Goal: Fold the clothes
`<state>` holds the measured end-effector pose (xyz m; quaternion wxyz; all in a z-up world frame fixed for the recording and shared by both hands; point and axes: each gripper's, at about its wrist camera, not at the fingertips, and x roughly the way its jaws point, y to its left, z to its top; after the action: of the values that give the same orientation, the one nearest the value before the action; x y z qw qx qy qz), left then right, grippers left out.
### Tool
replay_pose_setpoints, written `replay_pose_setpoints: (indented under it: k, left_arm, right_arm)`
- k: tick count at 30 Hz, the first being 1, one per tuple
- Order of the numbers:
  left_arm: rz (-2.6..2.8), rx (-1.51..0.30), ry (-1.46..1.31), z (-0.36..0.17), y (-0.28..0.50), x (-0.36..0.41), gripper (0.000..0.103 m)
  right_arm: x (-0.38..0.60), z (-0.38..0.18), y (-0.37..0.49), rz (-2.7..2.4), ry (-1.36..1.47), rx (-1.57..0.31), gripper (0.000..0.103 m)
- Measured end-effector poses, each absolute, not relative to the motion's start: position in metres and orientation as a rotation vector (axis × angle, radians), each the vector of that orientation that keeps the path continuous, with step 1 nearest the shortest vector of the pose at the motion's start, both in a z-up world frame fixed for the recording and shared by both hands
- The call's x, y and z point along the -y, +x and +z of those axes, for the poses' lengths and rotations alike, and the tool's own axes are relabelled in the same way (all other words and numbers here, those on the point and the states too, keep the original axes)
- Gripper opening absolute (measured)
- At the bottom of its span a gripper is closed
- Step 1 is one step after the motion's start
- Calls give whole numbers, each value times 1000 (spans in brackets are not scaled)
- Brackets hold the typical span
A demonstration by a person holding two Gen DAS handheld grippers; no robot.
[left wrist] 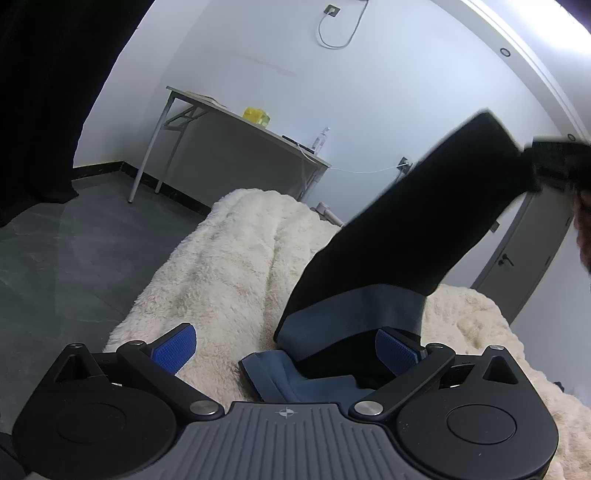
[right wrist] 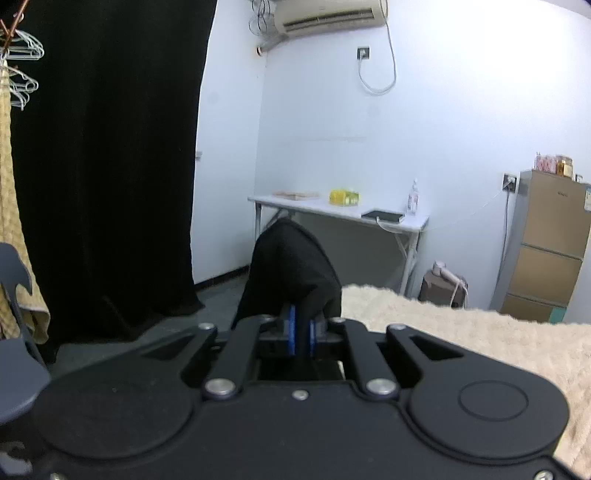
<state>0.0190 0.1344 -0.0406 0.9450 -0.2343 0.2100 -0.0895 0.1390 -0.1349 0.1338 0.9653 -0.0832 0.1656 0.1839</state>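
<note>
Black garment (left wrist: 406,229) stretched mid-frame above fleece blanket (left wrist: 221,266), unfolded; right claw (right wrist: 302,328) clenched on it, left claw (left wrist: 291,345) spread wide.

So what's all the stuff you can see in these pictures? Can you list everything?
Black garment: one, black with a grey-blue band, stretched above the blanket between the two grippers.
Fluffy blanket: one, cream, spread under the garment.
Folding table: one, white, against the far wall.
Yellow box: one, on the table.
Clear bottle: one, on the table's right end.
Dark flat item: one, on the table; too small to identify.
Air conditioner: one, white, high on the wall.
Black curtain: one, left side.
Wire hangers: several, white, top left.
Cabinet: one, brown, far right.
Door: one, grey, right.
Left gripper: open, blue pads, the garment's band between them.
Right gripper: shut on the garment.
</note>
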Motion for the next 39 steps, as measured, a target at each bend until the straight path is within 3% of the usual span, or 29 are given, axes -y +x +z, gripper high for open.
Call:
replay_pose_setpoints:
  k: [1,4,6,8,9,10,11,12,13,23,26,28,29,31,34,39]
  left_arm:
    - [-182,-426,-477,-40,18,-135,103]
    - [-179,-416,-478,-40,11,-135,103]
    - [-172,-413,-479,-40,7,-135,103]
    - [-171,-417,-465,-38,2,-133,103]
    - [-176,-421,-456,-36,0,-132,103]
    - [-183,-425,-447,-35,0,-132,103]
    - [-193,-432,-439,-34,0,-132,103]
    - [-202,-439,-439,-34,1,-133,103]
    - [-210,-446,-440,-35,2,-133,103]
    - [-214,-498,-506,-43,21,-140,103]
    - [-204,-497,-528,-47,26,-144,103]
    - [-200,-496,-553,-50,29,-148,103]
    - [-197,-496,-562,-51,30,-149,103]
    - [-192,-499,-580,-52,34,-151,103]
    - [-197,-495,-580,-51,36,-151,103]
    - [-210,-483,-581,-50,32,-151,103]
  right_arm:
    - [138,144,138,368,-157,-313,10]
    - [165,65,165,307,-265,-527,19]
    - [176,25,172,211,-292,-674,19]
    - [165,17,154,256,-354,-648,21]
    - [159,14,145,281,-386,-631,32]
    - [153,11,135,306,-418,-614,49]
    - [147,7,126,331,-450,-596,59]
    - [141,4,117,356,-481,-579,76]
    - [135,1,107,381,-513,-561,81]
    - [89,-29,109,560,-607,-652,81]
    - [76,-38,118,609,-617,-700,77]
    - [68,-44,123,641,-623,-732,67]
    - [64,-46,126,657,-627,-748,61]
    - [55,-52,131,690,-633,-780,35]
    - [43,-61,140,738,-642,-829,12]
    - [45,-41,142,740,-577,-797,4]
